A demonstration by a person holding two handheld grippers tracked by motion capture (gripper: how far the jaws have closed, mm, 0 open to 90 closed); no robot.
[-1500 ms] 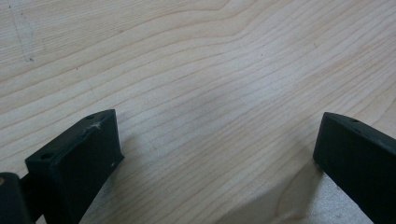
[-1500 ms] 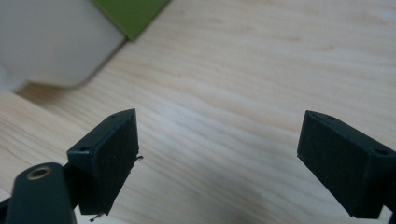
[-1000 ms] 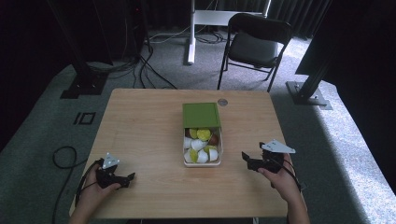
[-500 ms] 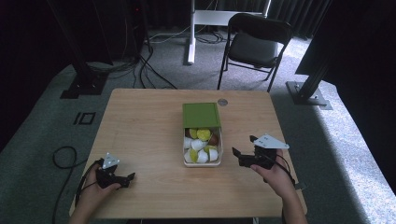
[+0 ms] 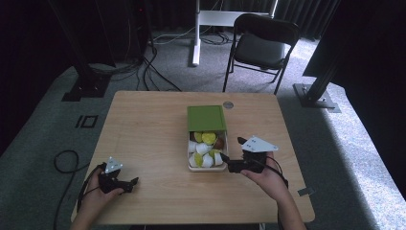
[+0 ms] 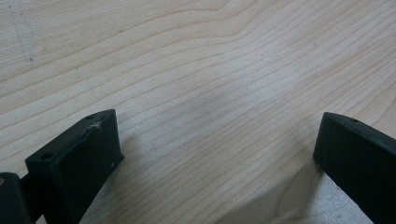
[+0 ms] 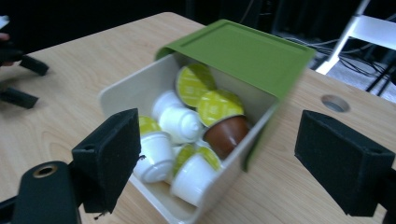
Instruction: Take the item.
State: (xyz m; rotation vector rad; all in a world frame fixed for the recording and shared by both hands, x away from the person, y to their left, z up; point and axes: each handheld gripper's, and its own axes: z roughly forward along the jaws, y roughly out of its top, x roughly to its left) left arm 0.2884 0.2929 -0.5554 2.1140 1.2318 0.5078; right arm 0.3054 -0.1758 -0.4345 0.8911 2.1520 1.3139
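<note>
Capsule box (image 5: 207, 165), cream-walled and half covered by its slid-back green lid (image 5: 206, 118), sits just off the right gripper (image 5: 226, 163), whose 2 jaws are spread wide with nothing between them. In the right gripper view the near corner of the capsule box (image 7: 212, 196) lies between those jaws, level with their tips, with open gaps on both sides; whether either jaw touches the wall cannot be told. Inside lie coffee capsules (image 7: 180, 123): white ones, several with lime-green tops, and 1 brown capsule (image 7: 225, 132) against the right-hand wall. The lid (image 7: 243, 49) covers only the far part, so the near part stands open from above.

On the table (image 5: 148, 129) the box stands slightly right of centre, its long side running from the near edge toward the far edge. Bare wood runs all round it, wide on the left and narrower toward the right edge. A round cable hole (image 5: 228, 104) sits just beyond the lid, near the far edge.

Left gripper (image 5: 129, 184) rests near the front-left corner, well apart from the box, jaws spread over bare wood.
</note>
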